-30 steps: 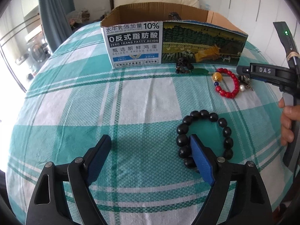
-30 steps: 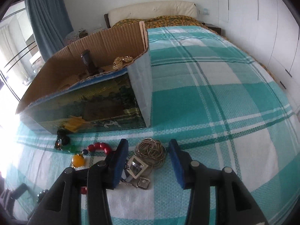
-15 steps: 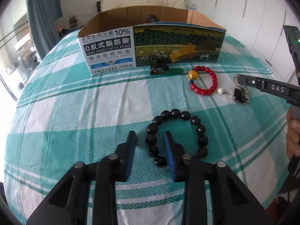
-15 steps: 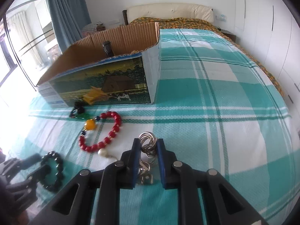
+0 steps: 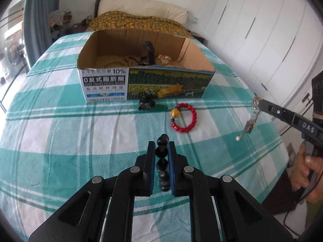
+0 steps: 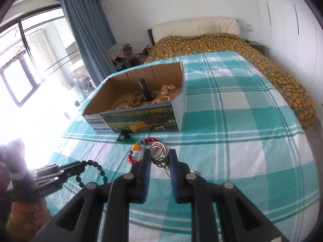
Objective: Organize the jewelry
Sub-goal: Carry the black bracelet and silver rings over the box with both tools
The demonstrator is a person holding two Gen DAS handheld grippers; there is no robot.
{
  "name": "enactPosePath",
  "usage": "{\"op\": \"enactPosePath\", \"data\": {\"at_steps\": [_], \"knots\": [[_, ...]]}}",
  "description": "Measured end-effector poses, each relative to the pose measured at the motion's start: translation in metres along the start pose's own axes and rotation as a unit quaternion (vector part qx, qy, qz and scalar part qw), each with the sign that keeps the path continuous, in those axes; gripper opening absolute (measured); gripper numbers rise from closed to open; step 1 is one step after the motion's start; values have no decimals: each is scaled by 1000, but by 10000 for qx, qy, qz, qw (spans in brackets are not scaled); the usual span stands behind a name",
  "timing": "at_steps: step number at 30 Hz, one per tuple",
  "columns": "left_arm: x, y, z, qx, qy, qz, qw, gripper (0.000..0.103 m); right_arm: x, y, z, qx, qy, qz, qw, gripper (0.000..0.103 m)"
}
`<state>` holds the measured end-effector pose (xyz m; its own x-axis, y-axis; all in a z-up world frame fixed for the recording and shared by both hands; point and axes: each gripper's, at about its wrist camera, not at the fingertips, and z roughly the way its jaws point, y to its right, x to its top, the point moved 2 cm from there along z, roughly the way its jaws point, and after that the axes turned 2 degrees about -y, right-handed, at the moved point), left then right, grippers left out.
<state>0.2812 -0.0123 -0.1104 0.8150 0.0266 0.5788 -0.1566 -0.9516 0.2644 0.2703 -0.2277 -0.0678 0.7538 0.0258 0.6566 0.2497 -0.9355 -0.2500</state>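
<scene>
My left gripper is shut on a black bead bracelet, lifted off the checked cloth; its loop hangs at the left of the right wrist view as the black bead bracelet. My right gripper is shut on a silver chain necklace. In the left wrist view the silver chain necklace dangles from it with a pendant and a pearl. A red bead bracelet with a yellow bead lies on the cloth. An open cardboard box behind it holds several gold pieces and a dark watch strap.
A small dark bead item with a green piece lies against the box front. The green-and-white checked cloth covers a bed; an orange-patterned quilt lies behind. White cupboards stand right, a window and blue curtain left. A hand holds the right tool.
Both grippers closed, the left on the black bracelet and the right on the silver necklace, then rose off the cloth with them. The box interior has come into view.
</scene>
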Motion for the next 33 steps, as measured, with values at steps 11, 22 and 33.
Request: {"op": "enactPosePath", "data": {"at_steps": [11, 22, 33], "knots": [[80, -6, -57, -230, 460, 127, 9986, 10, 54, -31, -33, 341, 385, -361, 9980, 18], [162, -24, -50, -11, 716, 272, 9971, 10, 142, -64, -20, 491, 682, -793, 9933, 18], [208, -56, 32, 152, 293, 81, 9994, 10, 185, -71, 60, 403, 176, -1101, 9929, 18]]}}
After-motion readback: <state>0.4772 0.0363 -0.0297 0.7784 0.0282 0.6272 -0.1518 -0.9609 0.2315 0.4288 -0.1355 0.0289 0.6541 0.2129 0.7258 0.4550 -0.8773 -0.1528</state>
